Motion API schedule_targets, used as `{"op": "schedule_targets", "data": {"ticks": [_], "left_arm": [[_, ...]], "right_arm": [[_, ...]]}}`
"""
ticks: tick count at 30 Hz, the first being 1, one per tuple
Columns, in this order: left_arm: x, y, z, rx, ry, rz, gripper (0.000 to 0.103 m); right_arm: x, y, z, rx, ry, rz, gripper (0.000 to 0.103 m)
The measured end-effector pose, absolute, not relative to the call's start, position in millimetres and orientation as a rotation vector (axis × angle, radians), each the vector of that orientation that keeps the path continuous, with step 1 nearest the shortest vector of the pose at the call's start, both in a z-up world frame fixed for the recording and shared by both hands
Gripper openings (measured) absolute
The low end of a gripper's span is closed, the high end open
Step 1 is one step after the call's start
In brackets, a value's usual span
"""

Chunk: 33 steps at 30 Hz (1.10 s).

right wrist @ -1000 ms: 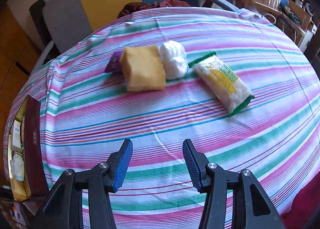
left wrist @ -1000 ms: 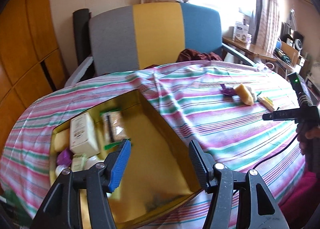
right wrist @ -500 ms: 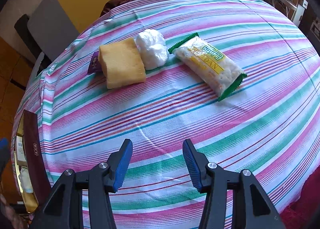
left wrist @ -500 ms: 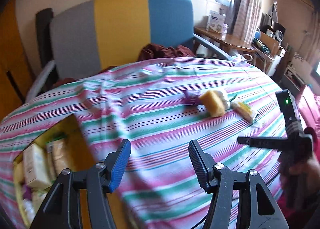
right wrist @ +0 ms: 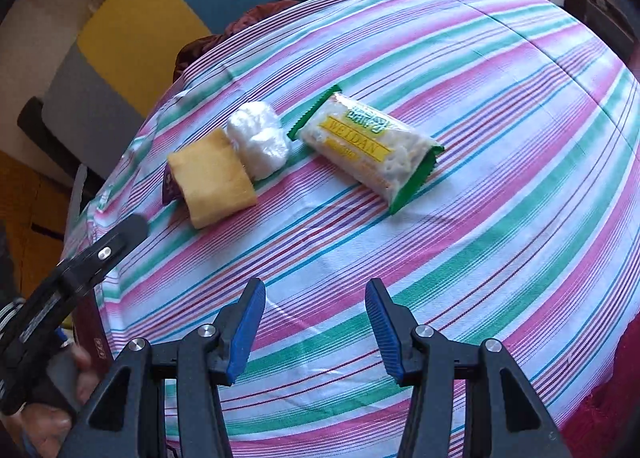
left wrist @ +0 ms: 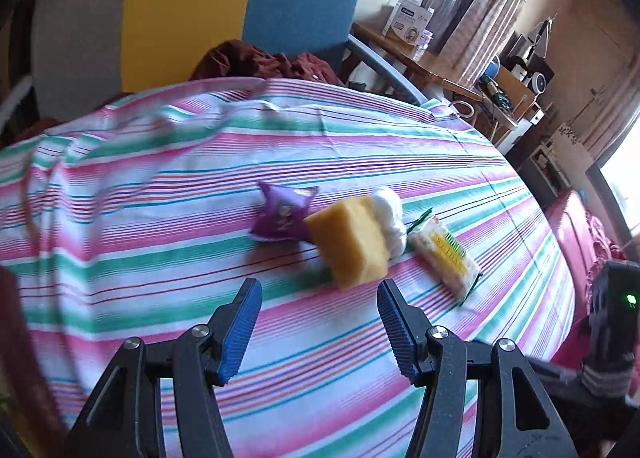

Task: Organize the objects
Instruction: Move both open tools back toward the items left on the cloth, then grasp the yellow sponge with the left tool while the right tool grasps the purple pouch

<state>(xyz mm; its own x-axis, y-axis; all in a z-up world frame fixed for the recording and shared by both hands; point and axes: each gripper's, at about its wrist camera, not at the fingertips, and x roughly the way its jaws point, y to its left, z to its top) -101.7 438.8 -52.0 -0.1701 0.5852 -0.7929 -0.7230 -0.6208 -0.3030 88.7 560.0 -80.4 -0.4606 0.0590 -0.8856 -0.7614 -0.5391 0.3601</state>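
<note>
Box edge: a dark red box shows only as a sliver at the far left of the right wrist view, at the table's left edge; its contents cannot be seen.
Left gripper: released, blue pads spread wide with nothing between them, hovering over bare striped tablecloth just short of the items.
Purple packet: leftmost of the row, touching the yellow block's left side.
Yellow sponge-like block: middle of the table, nearest the left gripper's opening.
White wrapped lump: pressed against the block's right side.
Green-edged cracker packet: lying apart to the right of the lump, a narrow strip of cloth between them.
Right gripper: released, pads wide apart and empty, over open cloth well short of the cracker packet.
Open room: bare cloth surrounds the row on all sides; the table's right edge falls away beyond the cracker packet.
Background: a grey, yellow and blue chair stands behind the far edge.
</note>
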Motion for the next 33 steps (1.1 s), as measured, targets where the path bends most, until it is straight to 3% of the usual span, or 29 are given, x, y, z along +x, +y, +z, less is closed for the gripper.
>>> {"op": "schedule_targets", "data": {"ticks": [9, 10, 12, 14, 33], "left_arm": [[-115.3, 491.3, -85.3, -1.251, 0.131, 1.875, 0.069], [-116.0, 495.0, -87.8, -1.255, 0.133, 1.865, 0.066], [-114.5, 501.0, -91.2, -1.248, 0.159, 1.846, 0.044], [-111.6, 498.3, -88.8, -1.22, 0.16, 1.84, 0.038], [-66.3, 308.9, -31.5, -1.101, 0.217, 1.968, 0.037]], "right_arm": [[88.6, 560.4, -86.8, -1.208, 1.103, 2.022, 0.053], [87.6, 560.3, -87.6, -1.208, 1.103, 2.019, 0.053], [87.6, 560.7, -88.9, -1.209, 1.106, 2.015, 0.053], [90.3, 560.8, -89.3, -1.209, 1.113, 2.014, 0.053], [29.2, 523.4, -79.4, -1.38, 0.91, 2.196, 0.053]]}}
